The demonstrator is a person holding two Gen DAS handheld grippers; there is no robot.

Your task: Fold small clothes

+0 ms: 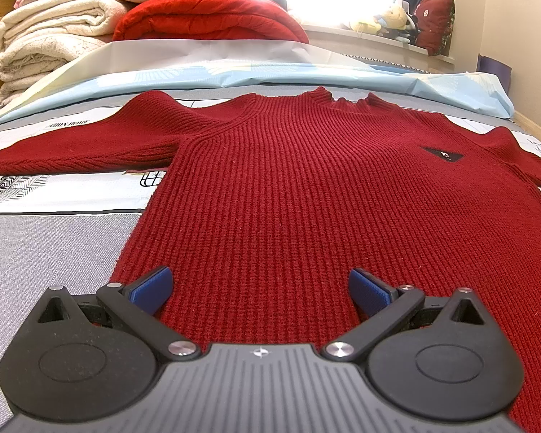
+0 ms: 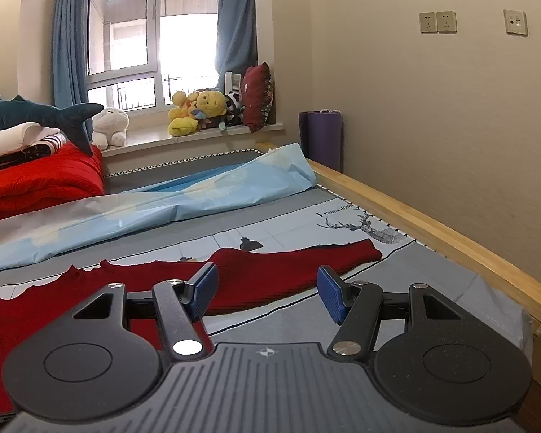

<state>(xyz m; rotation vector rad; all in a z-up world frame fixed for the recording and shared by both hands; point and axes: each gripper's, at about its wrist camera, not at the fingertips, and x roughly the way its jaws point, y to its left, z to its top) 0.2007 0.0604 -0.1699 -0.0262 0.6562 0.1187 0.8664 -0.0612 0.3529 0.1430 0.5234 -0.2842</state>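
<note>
A small dark red knit sweater [image 1: 299, 187] lies flat and face up on the bed, collar far from me, both sleeves spread out sideways. It has a small black patch [image 1: 441, 154] on the chest. My left gripper [image 1: 259, 290] is open and empty, low over the sweater's hem, its blue pads either side of the knit. My right gripper [image 2: 267, 294] is open and empty, above the bed near the sweater's right sleeve [image 2: 299, 263], apart from it.
The bed sheet [image 1: 54, 245] is grey and white with prints. A light blue cover [image 2: 184, 198] lies bunched beyond the sweater. Folded white blankets [image 1: 47, 39] and a red quilt [image 1: 209, 14] are stacked at the head. A wooden bed rail [image 2: 432, 231] and wall run along the right.
</note>
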